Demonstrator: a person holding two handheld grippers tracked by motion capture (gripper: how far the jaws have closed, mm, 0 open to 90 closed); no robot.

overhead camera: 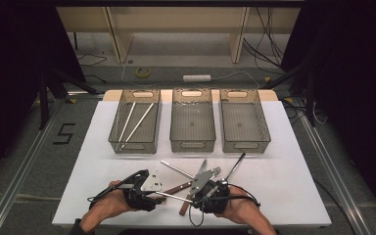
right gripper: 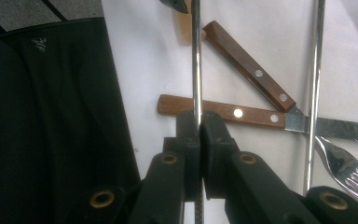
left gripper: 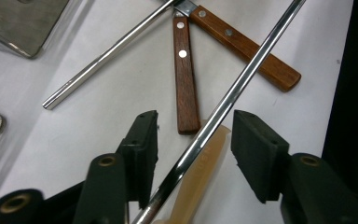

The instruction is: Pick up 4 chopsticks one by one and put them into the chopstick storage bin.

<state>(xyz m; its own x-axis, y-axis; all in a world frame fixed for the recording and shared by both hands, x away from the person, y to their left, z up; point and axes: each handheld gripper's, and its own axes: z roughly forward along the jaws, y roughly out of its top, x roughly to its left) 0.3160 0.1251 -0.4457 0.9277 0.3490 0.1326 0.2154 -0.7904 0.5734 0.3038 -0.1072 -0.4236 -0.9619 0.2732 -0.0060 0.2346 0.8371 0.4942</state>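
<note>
My right gripper (right gripper: 199,123) is shut on a metal chopstick (right gripper: 196,56) and holds it by one end just above the table. The chopstick (left gripper: 223,102) runs on between the jaws of my left gripper (left gripper: 193,126). Those jaws stand half apart on either side of it, and neither pad touches it. In the high view the two grippers, left (overhead camera: 156,196) and right (overhead camera: 193,198), face each other near the table's front edge with the chopstick (overhead camera: 174,196) spanning between them. A beige handle (left gripper: 205,172) lies under the chopstick.
Two wooden-handled knives (left gripper: 185,79) (left gripper: 247,46) cross on the white table beside a second loose chopstick (left gripper: 107,56), a fork (right gripper: 349,172) and a dark-handled utensil (overhead camera: 235,166). Three grey bins stand at the back; the left bin (overhead camera: 115,128) holds two chopsticks (overhead camera: 139,122).
</note>
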